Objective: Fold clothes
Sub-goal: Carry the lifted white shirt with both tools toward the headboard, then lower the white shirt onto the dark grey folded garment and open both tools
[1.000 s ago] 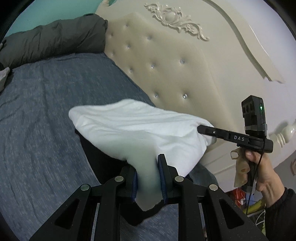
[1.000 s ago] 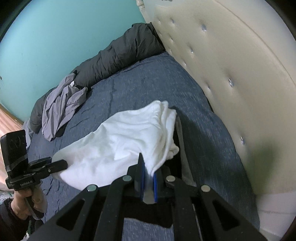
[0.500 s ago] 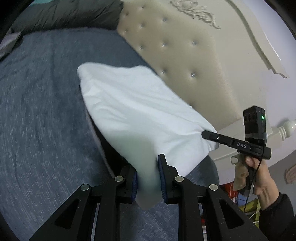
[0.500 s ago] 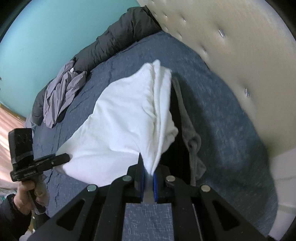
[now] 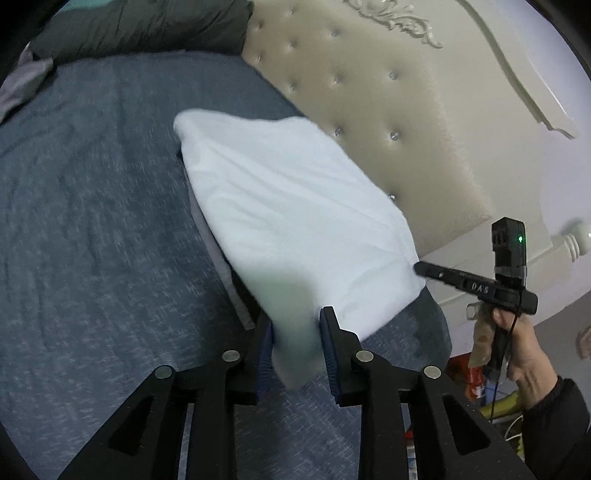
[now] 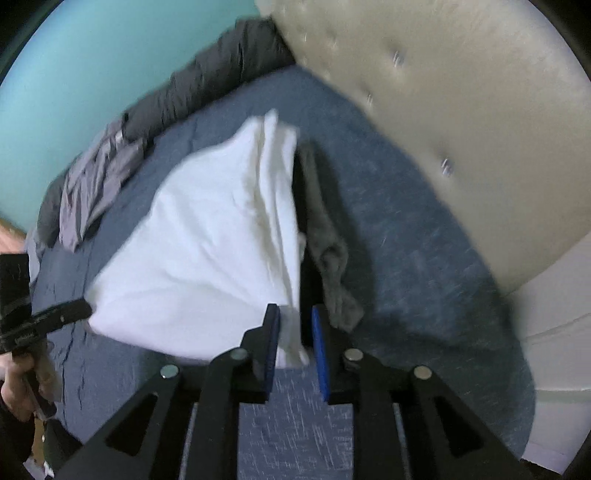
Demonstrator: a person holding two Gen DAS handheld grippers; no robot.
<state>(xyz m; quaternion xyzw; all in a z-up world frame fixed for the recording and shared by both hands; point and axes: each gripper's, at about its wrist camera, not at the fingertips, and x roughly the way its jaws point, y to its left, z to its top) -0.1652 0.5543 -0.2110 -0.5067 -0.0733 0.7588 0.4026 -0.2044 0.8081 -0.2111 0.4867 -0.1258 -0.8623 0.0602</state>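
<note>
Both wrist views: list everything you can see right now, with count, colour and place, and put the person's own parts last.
white garment: one, white, folded, on the bed by the headboard, near corners between both grippers' fingers
grey garment: one, grey, lying under and beside the white one
crumpled clothing: one pile, lilac-grey, far side of the bed
dark duvet: one, charcoal, bunched along the far edge
bed sheet: one, blue-grey, covers the mattress
headboard: one, cream, tufted with studs
wall: teal, behind the bed
left gripper: black, blue pads, jaws opening, white cloth between them
right gripper: black, blue pads, jaws opening, cloth edge against one pad only
right hand: one, dark sleeve, holding the right gripper's handle
</note>
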